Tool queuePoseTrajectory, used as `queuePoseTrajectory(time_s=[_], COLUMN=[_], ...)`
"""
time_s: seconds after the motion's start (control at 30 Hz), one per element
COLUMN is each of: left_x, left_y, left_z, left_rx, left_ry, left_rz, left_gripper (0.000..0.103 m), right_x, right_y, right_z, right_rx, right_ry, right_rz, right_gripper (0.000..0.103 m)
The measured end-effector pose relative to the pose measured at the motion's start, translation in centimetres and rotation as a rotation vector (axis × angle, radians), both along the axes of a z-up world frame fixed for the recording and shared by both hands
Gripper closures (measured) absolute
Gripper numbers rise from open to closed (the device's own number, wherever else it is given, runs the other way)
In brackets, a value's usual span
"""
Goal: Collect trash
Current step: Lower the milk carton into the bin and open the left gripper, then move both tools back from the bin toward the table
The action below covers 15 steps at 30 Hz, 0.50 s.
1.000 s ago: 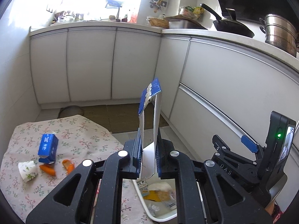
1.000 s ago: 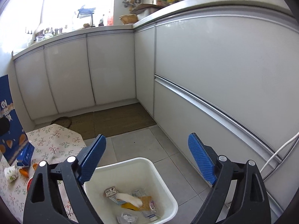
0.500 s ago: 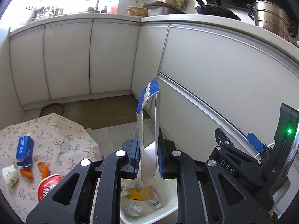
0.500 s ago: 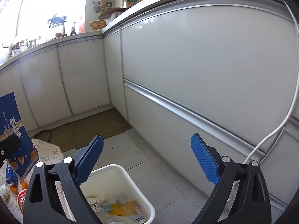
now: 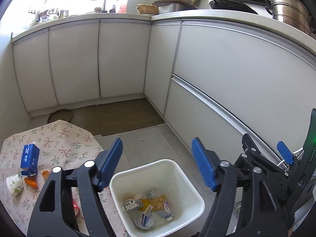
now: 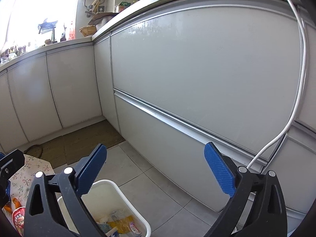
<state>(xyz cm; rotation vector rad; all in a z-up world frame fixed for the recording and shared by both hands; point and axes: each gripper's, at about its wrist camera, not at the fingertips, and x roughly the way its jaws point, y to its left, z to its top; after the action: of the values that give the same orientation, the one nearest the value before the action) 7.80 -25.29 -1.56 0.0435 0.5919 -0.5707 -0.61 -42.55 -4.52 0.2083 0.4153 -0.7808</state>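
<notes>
My left gripper [image 5: 157, 144] hangs over the white bin [image 5: 178, 166] on the floor. Its jaws are opening and nothing is between them. The bin holds a small carton [image 5: 132, 204], a yellow wrapper [image 5: 156, 202] and other scraps. My right gripper [image 6: 156, 150] is beside it on the right, above the bin's [image 6: 126, 197] far edge and facing the cabinet fronts. Its jaws are opening too, with nothing between them. It also shows in the left wrist view as the right gripper [image 5: 264, 150]. On the floral-cloth table [image 5: 59, 138] lie a blue carton [image 5: 29, 159], orange scraps [image 5: 31, 182] and a crumpled paper cup [image 5: 14, 183].
White cabinet fronts [image 6: 197, 79] run close along the right, and a white cable [image 6: 302, 79] hangs down them. A woven mat [image 5: 126, 116] lies on the tiled floor beyond the bin. A red-labelled cup [image 6: 18, 219] sits at the table's near edge.
The left jaws have sprung apart and let go of the tall blue-and-white bag, which is gone from between them. The right jaws have spread a little wider, and that view has swung towards the cabinets.
</notes>
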Motion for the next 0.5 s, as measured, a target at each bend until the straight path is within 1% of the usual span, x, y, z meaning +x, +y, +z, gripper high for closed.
queuePoseTrajectory(time_s=[0.03, 0.13, 0.2, 0.3, 0.5], left_x=[0.0, -0.1, 0.0, 0.4, 1.6], left_y=[0.2, 0.9, 1.5, 2.3, 5.2], left_z=[0.1, 0.2, 0.3, 0.2, -0.3], left_rx=[0.006, 0.025, 0.034, 0.049, 0.062], left_ry=[-0.009, -0.047, -0.062, -0.062, -0.04], left_rz=[0.015, 0.072, 0.111, 0.153, 0.216], left_gripper=[0.022, 0.012, 0.01, 0.009, 0.007], right_x=[-0.2, -0.5, -0.7, -0.7, 0.6], right_y=[0.2, 0.8, 1.5, 2.7, 5.8], right_z=[0.0, 0.3, 0.6, 0.9, 1.3], right_rx=[0.0, 0.01, 0.006, -0.021, -0.053], right_ry=[-0.007, -0.034, -0.057, -0.075, -0.065], right_rz=[0.004, 0.02, 0.034, 0.057, 0.13], right_gripper=[0.007, 0.007, 0.007, 0.007, 0.007])
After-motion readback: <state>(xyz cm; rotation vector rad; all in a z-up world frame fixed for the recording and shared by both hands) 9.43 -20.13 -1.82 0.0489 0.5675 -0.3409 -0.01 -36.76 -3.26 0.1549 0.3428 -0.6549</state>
